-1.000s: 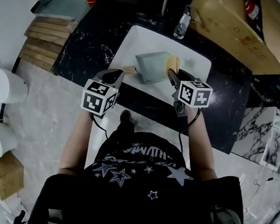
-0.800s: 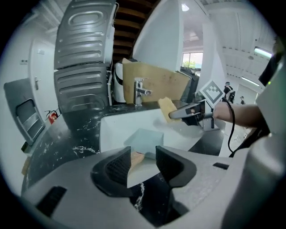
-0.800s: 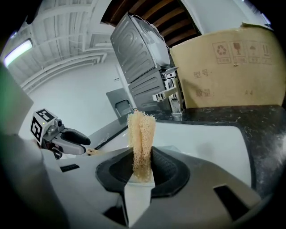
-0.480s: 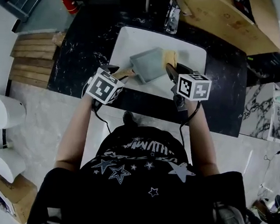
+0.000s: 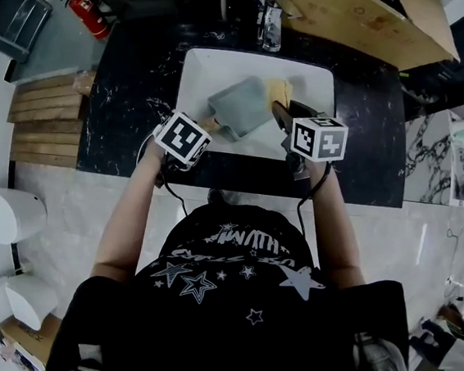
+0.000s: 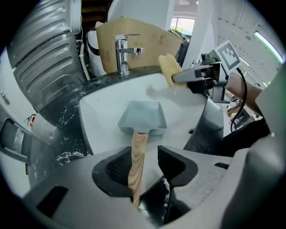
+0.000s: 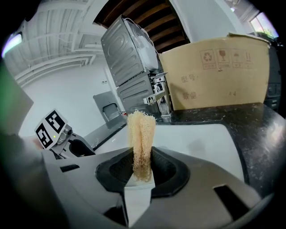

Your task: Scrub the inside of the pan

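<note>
A grey-blue square pan with a wooden handle lies in the white sink. My left gripper points steeply down over the handle's end. In the left gripper view the handle runs between the jaws of the left gripper, against the left pad and with a gap to the right pad; the jaws have just opened. My right gripper hovers at the pan's right edge, shut on a yellow loofah sponge, which sticks up from the pads of the right gripper.
A chrome faucet stands behind the sink. Black marble counter surrounds the basin. A large cardboard box sits at the back right. The person's body fills the near side.
My left gripper has dropped lower and tilted further down over the pan's handle at the sink's front. The right gripper with the sponge has stayed in place.
</note>
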Motion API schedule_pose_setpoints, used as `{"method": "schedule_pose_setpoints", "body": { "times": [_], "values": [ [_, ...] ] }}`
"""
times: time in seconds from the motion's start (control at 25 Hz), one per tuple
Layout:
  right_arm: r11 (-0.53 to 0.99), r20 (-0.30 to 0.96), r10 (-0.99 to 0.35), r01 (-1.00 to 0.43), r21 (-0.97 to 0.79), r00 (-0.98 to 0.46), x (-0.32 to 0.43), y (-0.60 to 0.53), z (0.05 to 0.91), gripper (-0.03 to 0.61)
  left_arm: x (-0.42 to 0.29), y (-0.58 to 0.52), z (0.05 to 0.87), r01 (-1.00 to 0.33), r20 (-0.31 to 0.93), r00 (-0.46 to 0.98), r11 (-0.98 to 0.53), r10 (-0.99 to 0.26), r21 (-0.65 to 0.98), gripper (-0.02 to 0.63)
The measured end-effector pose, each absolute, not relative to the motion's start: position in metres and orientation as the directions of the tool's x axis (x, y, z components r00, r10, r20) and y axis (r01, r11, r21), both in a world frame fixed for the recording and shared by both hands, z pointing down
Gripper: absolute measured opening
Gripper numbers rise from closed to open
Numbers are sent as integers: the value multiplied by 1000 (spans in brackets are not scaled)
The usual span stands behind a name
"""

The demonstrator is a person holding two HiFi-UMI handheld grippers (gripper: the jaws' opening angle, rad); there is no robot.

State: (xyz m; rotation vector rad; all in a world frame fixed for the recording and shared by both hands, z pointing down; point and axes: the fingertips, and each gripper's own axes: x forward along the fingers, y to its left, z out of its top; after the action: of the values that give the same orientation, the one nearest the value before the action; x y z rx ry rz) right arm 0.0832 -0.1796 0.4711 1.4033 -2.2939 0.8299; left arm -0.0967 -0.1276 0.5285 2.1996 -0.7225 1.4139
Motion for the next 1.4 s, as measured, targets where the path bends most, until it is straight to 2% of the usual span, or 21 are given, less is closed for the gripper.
{"method": "schedule_pose_setpoints", "body": {
  "times": [0.16, 0.4, 0.8, 0.96, 1.2, 1.4],
  "values": [
    [321, 544, -713, -896, -307, -442, 85, -181, 471, 92, -96, -128, 538, -617, 945, 279, -786, -170, 41, 169],
    [317, 550, -707, -894, -316, -445, 86, -186, 476, 91, -93, -127, 542, -583, 954, 260, -812, -147, 34, 160],
    [426, 607, -597, -848, -314, -524, 81, -208, 497, 91, -103, -132, 558, -604, 979, 119, -794, -167, -62, 164],
    [433, 665, -555, -856, -282, -500, 87, -218, 519, 91, -104, -132, 559, -613, 982, 123, -789, -144, -39, 161],
    [479, 797, -461, -866, -146, -389, 95, -233, 558, 91, -104, -132, 559, -614, 983, 136, -789, -126, -16, 156],
    [498, 857, -378, -857, -132, -352, 87, -245, 583, 91, -104, -131, 559, -612, 981, 146, -791, -124, -9, 156]
  ]
}}
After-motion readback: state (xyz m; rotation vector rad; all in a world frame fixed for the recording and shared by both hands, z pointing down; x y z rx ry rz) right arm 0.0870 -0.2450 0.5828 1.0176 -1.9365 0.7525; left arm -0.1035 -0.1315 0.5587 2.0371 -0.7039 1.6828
